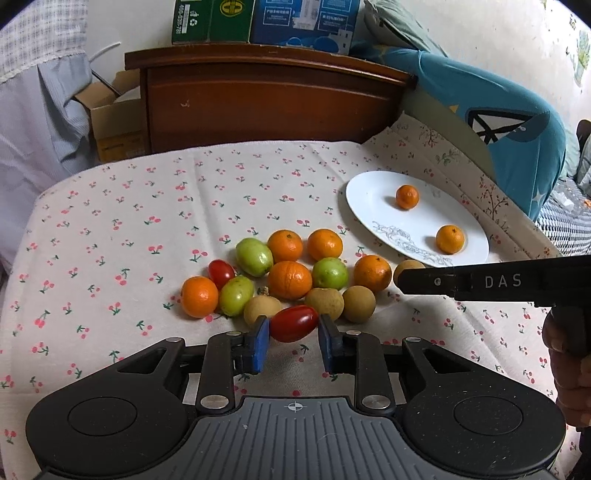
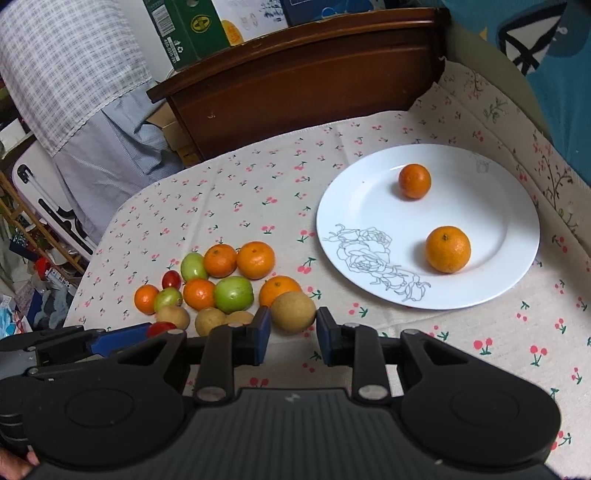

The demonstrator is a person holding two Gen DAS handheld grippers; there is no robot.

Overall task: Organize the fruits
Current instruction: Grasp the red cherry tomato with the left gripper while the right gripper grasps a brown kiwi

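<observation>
A pile of fruit lies on the cherry-print cloth: several oranges [image 1: 289,279], green fruits [image 1: 254,256], brown longans [image 1: 358,303] and red tomatoes [image 1: 221,273]. My left gripper [image 1: 293,328] is shut on a red oval tomato [image 1: 294,322], its blue pads pressed to both ends. My right gripper [image 2: 293,322] is shut on a brown longan [image 2: 293,312] at the pile's right edge. The white plate [image 2: 369,206] to the right holds two oranges [image 2: 447,249]. In the left wrist view the right gripper [image 1: 400,281] reaches in from the right, hiding part of its longan [image 1: 408,265].
A dark wooden headboard [image 1: 266,99] stands behind the cloth, with cardboard boxes [image 1: 266,18] on top. A teal cushion [image 1: 517,122] leans at the right. A hand [image 1: 569,365] holds the right gripper's handle. Clutter and a rack [image 2: 33,221] fill the left side.
</observation>
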